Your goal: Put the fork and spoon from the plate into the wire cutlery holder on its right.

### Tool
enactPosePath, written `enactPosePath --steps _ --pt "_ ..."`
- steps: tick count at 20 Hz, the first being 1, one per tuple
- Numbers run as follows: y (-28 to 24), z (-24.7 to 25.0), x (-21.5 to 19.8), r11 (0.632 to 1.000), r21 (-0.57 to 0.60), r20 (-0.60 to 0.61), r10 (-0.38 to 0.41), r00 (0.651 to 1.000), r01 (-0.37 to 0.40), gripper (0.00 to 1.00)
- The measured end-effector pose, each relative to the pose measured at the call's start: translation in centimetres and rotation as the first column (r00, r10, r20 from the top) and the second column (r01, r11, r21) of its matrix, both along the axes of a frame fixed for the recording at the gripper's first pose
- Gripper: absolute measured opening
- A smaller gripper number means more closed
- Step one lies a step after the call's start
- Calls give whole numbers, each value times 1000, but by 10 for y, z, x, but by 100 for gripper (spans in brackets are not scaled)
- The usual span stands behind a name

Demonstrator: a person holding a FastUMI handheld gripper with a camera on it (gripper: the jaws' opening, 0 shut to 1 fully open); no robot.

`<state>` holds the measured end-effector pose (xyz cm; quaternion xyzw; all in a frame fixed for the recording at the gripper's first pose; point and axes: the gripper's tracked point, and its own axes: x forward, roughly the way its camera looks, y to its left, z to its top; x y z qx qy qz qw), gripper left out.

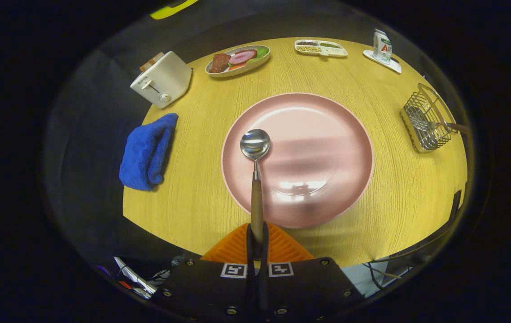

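My gripper (257, 235) is shut on the wooden handle of the spoon (255, 150), both fingers pressing its end. The spoon sticks straight out ahead, its steel bowl over the left part of the pink plate (327, 134). The plate lies on the round wooden table beyond the fingers, with nothing else on it. The wire cutlery holder (425, 119) stands to the right of the plate near the table's edge. A fork (434, 123) rests inside it, tines down and brown handle poking out to the right.
Left of the plate lie a folded blue cloth (147, 150) and a white toaster (162, 80). At the far side stand a dish of food (237, 59), a divided snack tray (321, 47) and a carton (382, 46) on a small tray.
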<state>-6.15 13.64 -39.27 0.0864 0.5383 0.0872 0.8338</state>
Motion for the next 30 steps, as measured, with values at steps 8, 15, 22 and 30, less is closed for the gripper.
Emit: enactPosePath --steps 8,15,22,30 --pt "-18 22 12 998 30 53 -62 997 61 3" --pt "-74 67 34 986 40 176 -166 970 162 3" --pt "-167 96 35 940 51 246 -340 908 339 3" --pt "-241 98 16 869 64 234 -490 840 490 3"
